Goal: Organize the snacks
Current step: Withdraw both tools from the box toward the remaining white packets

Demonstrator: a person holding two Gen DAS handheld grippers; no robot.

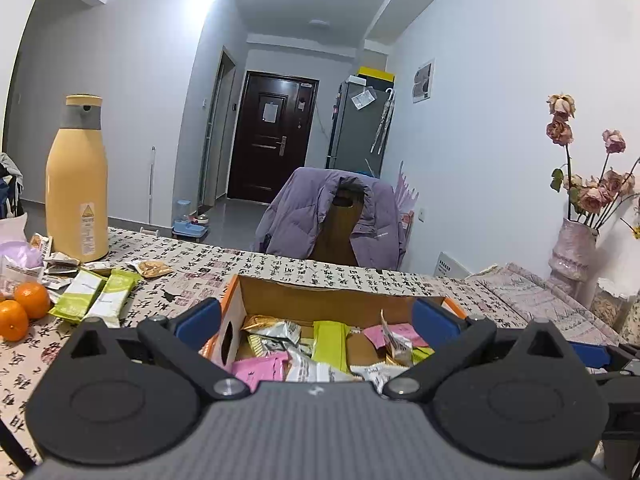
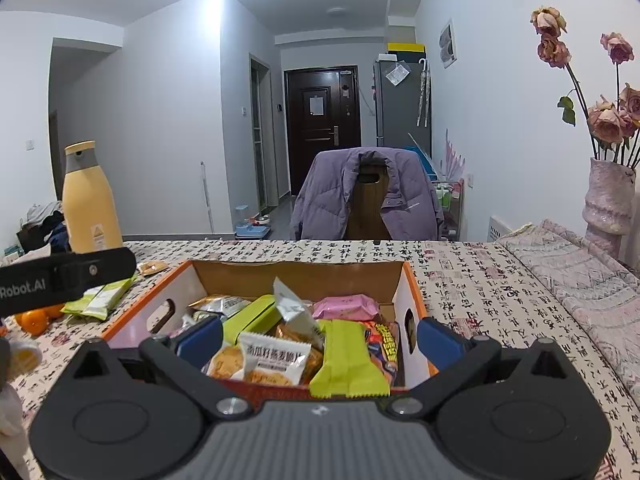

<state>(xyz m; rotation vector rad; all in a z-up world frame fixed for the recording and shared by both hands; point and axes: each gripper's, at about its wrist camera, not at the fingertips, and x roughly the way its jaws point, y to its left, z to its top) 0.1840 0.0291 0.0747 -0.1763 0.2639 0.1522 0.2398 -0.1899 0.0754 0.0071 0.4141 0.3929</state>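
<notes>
An orange-edged cardboard box (image 1: 340,300) stands on the table, filled with mixed snack packets in green, pink, white and silver. My left gripper (image 1: 316,320) hovers open over the box's near left part, with nothing between its blue pads. My right gripper (image 2: 320,340) is also open, at the near edge of the box (image 2: 296,276), above a green packet (image 2: 346,360) and a white cracker packet (image 2: 272,360). Loose on the cloth left of the box lie two green packets (image 1: 96,298), an orange packet (image 1: 152,268) and several small packets (image 1: 60,264).
A tall yellow bottle (image 1: 76,184) stands at the far left, with oranges (image 1: 24,308) in front of it. A chair draped with a purple jacket (image 1: 332,216) stands behind the table. A vase of dried roses (image 1: 574,248) sits at the right by the wall.
</notes>
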